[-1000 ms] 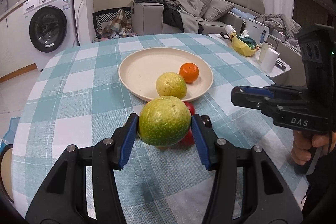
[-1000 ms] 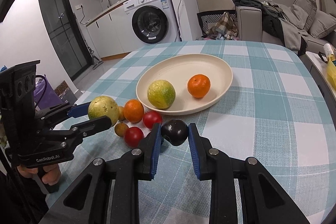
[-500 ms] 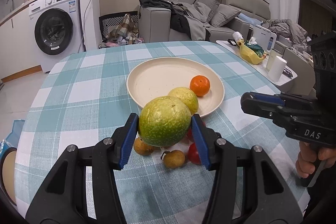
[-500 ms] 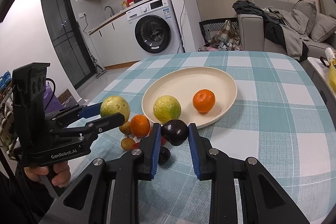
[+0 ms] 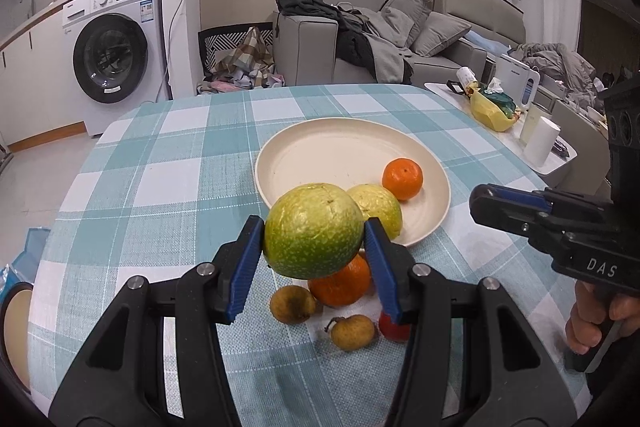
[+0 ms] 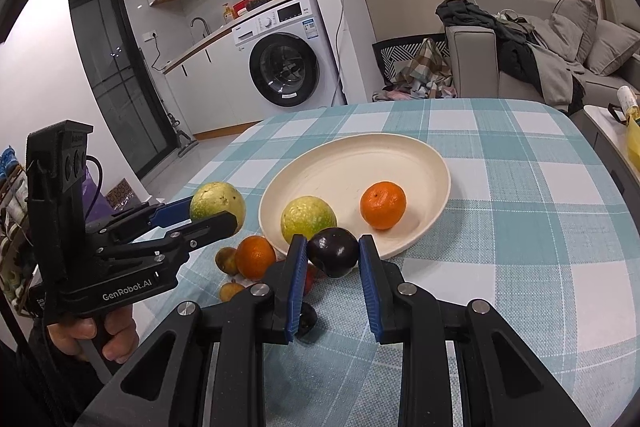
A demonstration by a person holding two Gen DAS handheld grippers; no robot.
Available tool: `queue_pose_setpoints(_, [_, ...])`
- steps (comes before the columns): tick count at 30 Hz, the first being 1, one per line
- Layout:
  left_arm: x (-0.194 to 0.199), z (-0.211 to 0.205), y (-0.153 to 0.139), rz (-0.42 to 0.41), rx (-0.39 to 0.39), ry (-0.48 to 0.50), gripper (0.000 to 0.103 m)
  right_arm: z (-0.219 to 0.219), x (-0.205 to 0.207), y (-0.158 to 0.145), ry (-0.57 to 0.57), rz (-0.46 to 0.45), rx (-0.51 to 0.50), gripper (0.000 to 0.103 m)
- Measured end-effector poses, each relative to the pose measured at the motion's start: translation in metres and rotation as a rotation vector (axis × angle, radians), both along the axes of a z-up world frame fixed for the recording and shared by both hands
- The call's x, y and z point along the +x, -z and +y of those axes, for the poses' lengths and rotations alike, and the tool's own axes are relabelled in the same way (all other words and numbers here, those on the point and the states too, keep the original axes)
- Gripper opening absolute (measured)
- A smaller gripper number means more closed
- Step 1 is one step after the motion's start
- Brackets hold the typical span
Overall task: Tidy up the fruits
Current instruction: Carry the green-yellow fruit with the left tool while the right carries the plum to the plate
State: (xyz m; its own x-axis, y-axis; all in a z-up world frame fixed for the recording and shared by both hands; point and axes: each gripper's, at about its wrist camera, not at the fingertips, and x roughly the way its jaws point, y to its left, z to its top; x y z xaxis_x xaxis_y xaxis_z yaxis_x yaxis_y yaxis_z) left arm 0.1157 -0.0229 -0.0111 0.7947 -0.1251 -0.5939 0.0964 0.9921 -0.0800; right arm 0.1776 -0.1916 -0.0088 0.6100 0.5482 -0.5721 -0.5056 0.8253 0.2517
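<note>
My left gripper [image 5: 314,233] is shut on a large green-yellow fruit [image 5: 313,230] and holds it above the table, just short of the cream plate [image 5: 320,151]. My right gripper [image 6: 333,253] is shut on a dark purple plum [image 6: 333,252], held above the table at the plate's [image 6: 352,163] near rim. On the plate lie a second green-yellow fruit [image 6: 307,220] and a mandarin [image 6: 383,205]. On the cloth below lie an orange [image 5: 340,285], two small brown fruits [image 5: 291,303] [image 5: 353,331] and a red fruit [image 5: 394,327], half hidden.
The table has a teal and white checked cloth [image 5: 168,163]. Another dark fruit [image 6: 306,319] lies on it under my right gripper. A side table with a yellow bag [image 5: 492,111] and a white roll [image 5: 540,143] stands to the right. A washing machine [image 5: 112,55] and a sofa [image 5: 400,47] stand behind.
Both grippers have risen with their fruit, and the table and plate look lower and farther. More loose fruit shows beneath the left gripper now.
</note>
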Motion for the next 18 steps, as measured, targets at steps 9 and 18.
queue_pose_setpoints(9, [0.007, 0.001, 0.000, -0.001, 0.002, -0.004, 0.049, 0.002, 0.012, 0.000, 0.018, -0.004, 0.011, 0.027])
queue_pose_setpoints(18, [0.029, 0.004, -0.002, -0.010, 0.012, -0.014, 0.049, 0.006, 0.026, 0.001, 0.028, 0.003, 0.014, 0.027])
